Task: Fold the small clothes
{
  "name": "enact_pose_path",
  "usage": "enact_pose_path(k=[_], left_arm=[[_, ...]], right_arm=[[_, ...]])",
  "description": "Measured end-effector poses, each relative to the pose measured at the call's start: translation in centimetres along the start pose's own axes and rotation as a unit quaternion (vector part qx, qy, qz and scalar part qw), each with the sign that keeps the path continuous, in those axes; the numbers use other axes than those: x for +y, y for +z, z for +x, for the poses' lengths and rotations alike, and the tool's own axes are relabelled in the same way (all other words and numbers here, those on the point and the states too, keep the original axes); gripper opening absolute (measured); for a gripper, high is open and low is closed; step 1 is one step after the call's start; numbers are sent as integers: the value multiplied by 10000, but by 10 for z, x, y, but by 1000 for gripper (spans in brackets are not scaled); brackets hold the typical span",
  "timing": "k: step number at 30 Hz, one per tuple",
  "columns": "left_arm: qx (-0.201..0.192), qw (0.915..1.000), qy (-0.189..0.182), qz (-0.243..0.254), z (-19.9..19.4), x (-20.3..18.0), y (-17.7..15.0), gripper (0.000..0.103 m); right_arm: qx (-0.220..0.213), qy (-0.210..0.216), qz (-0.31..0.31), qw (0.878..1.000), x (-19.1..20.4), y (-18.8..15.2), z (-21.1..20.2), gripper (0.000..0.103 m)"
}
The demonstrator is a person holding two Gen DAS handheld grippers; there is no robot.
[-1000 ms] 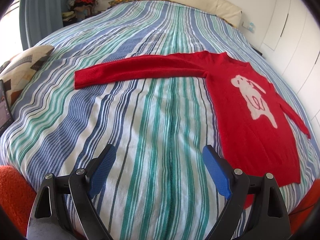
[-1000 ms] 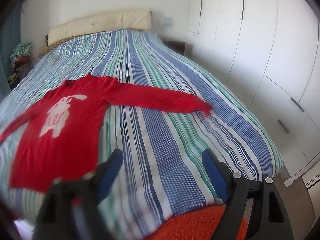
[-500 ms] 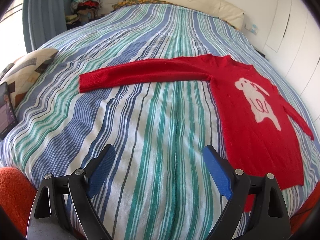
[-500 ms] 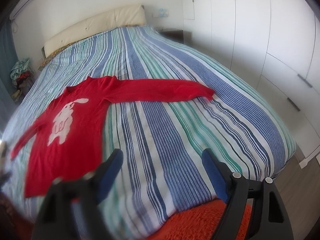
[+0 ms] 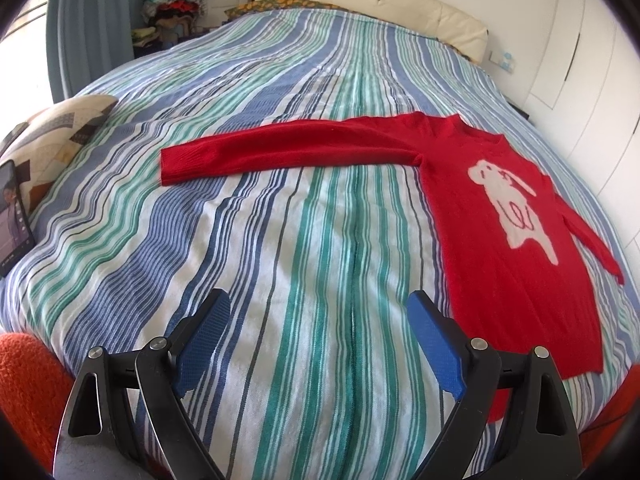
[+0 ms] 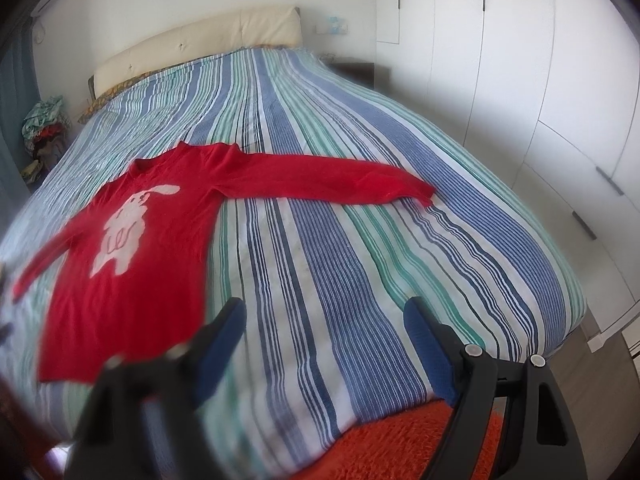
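- We held two claws over the foot of a bed [image 5: 280, 128] covered by a blue, green and white striped bedspread.
- Our left claw [image 5: 318, 332] stood wide, its blue pads well apart, with nothing between them but bedspread below.
- Our right claw [image 6: 324, 336] also stood wide and held nothing; its left finger looked blurred in the right wrist view.
- The thing to fold, a small red sweater [image 5: 512, 248] with a white animal on the chest, lay flat and face up on the bed, its bottom hem nearest us.
- One sleeve [image 5: 288, 150] stretched straight out sideways, away from the body; the other [image 6: 320, 176] reached toward the cupboard side of the bed, with its cuff a little bunched.
- Neither claw touched the sweater; both hovered apart from it.
- A patterned cushion [image 5: 56, 136] and a lit phone [image 5: 14, 216] sat at the far left edge of the bed.
- We judged that folding had not yet begun.
- What could go wrong: a claw pinching too deep might catch the bedspread along with the knit, dragging both.
- Gripping only one layer at the hem could leave the back lying behind, giving a crooked fold.
- The long sleeves might trail or twist if lifted by the cuff alone.
- The soft bed could let the sweater slide when pulled.
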State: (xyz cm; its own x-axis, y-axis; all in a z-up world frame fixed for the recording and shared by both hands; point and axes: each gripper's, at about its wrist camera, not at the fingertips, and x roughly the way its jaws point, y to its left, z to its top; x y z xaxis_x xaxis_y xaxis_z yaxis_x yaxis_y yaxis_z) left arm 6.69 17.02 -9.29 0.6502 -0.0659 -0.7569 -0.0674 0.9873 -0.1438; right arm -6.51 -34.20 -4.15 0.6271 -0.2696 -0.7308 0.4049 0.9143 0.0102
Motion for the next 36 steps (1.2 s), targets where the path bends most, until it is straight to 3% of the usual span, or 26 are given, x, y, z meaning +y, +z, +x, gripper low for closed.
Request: enact_pose_path(k=[18, 21, 23, 25, 30, 34, 36], left_arm=[[82, 9997, 17, 209, 6, -9, -2, 91], [68, 9999, 11, 122, 5, -4, -2, 91], [77, 9999, 15, 63, 5, -2, -1, 91], [105, 9999, 37, 14, 7, 0, -1, 91], [131, 9998, 112, 78, 9, -4, -3, 91], [162, 9995, 175, 187, 10, -8, -5, 92], [222, 9992, 215, 244, 13, -9, -6, 92]], right_arm=[[98, 105, 192, 9997, -8, 1, 5, 80], [347, 503, 368, 9975, -16, 7, 15, 80], [417, 873, 764, 9924, -32, 20, 26, 80], [392, 958, 1231, 9870, -54, 44, 37, 80], [234, 1170, 2526, 9602, -121, 104, 79, 80], [793, 1726, 3701, 9094, -150, 101, 137, 78], [947, 1707, 4058, 8928, -156, 94, 163, 72]])
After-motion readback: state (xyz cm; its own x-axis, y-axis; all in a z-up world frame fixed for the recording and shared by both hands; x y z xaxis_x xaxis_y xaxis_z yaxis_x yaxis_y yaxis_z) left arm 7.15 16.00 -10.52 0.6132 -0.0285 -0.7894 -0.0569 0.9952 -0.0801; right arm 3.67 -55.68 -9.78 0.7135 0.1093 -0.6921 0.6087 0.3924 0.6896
